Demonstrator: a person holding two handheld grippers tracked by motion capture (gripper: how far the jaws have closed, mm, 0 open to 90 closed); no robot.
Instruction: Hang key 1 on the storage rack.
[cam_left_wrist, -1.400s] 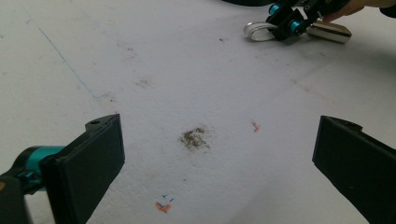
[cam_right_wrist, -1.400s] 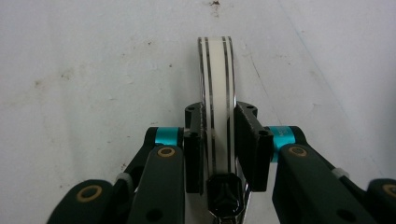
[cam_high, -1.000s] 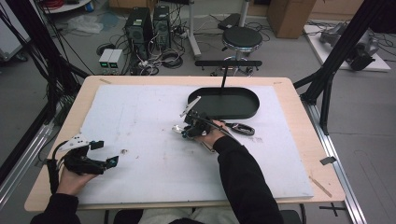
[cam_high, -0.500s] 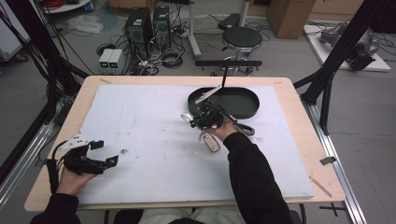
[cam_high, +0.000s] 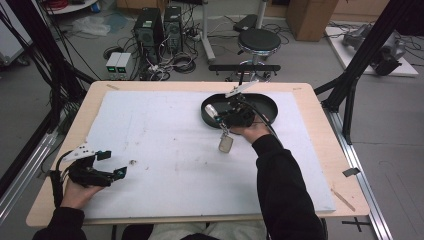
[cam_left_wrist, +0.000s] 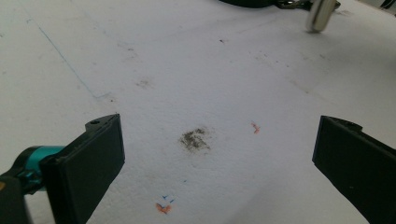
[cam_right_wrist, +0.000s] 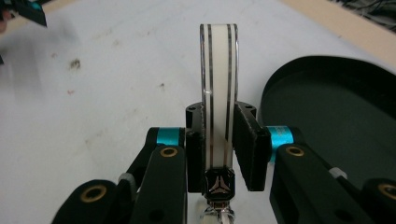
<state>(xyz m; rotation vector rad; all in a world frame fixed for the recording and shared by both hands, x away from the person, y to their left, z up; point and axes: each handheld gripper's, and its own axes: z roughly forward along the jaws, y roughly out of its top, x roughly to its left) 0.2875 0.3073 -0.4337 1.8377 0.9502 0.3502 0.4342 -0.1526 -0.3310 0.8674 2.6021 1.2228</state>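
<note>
Above the black oval tray's (cam_high: 267, 107) near rim, the right gripper (cam_right_wrist: 218, 140) clamps a white striped keychain tag (cam_right_wrist: 218, 84) between its 2 jaws. At the table's left corner, the left gripper (cam_left_wrist: 217, 156) rests with jaws spread wide, holding nothing.

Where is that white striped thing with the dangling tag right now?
The white striped thing is clamped between the right gripper fingers, lifted over the table at the near left edge of the black oval tray, on the right in the high view.

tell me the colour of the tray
Black; the oval tray shows best in the high view.
</note>
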